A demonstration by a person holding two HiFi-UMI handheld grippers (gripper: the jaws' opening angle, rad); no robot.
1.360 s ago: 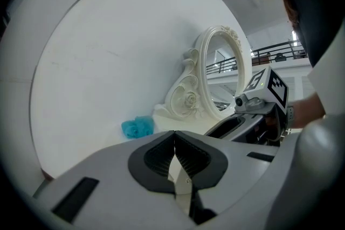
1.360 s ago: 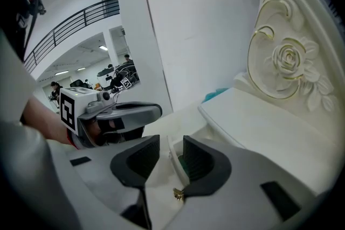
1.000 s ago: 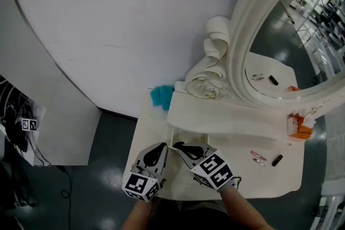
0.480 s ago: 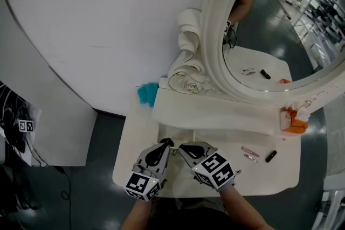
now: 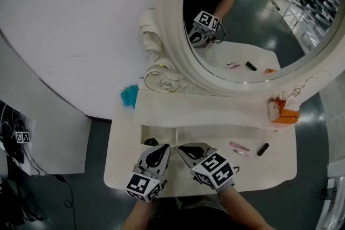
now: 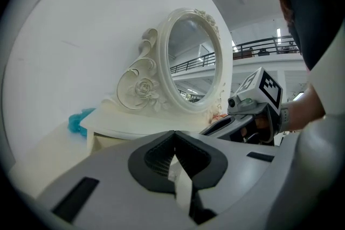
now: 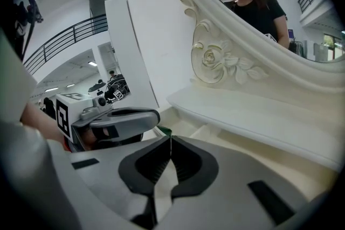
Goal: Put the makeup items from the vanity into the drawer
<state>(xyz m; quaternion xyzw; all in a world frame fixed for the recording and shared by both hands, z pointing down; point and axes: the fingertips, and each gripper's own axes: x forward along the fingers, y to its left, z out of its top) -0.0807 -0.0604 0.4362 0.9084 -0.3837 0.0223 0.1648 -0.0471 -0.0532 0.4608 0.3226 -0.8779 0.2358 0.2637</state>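
Both grippers hover side by side over the front of the cream vanity top (image 5: 124, 169). My left gripper (image 5: 164, 147) is shut with nothing in it, its tips (image 6: 174, 133) pointing at the shelf under the mirror. My right gripper (image 5: 181, 147) is also shut and empty, jaws (image 7: 171, 137) closed together. Ahead of them is the drawer recess (image 5: 178, 134) below the shelf, with a small dark thing (image 5: 151, 142) at its left end. Two pink makeup items (image 5: 237, 147) and a black lipstick (image 5: 262, 149) lie on the top to the right.
A large oval mirror (image 5: 242, 19) with a carved frame stands at the back and reflects a person and a gripper. An orange and white item (image 5: 280, 110) sits on the shelf at right. A teal object (image 5: 129, 96) lies at the back left.
The head view has swung so that more of the mirror and the person's reflection show. Both grippers have stayed close together at the vanity's front.
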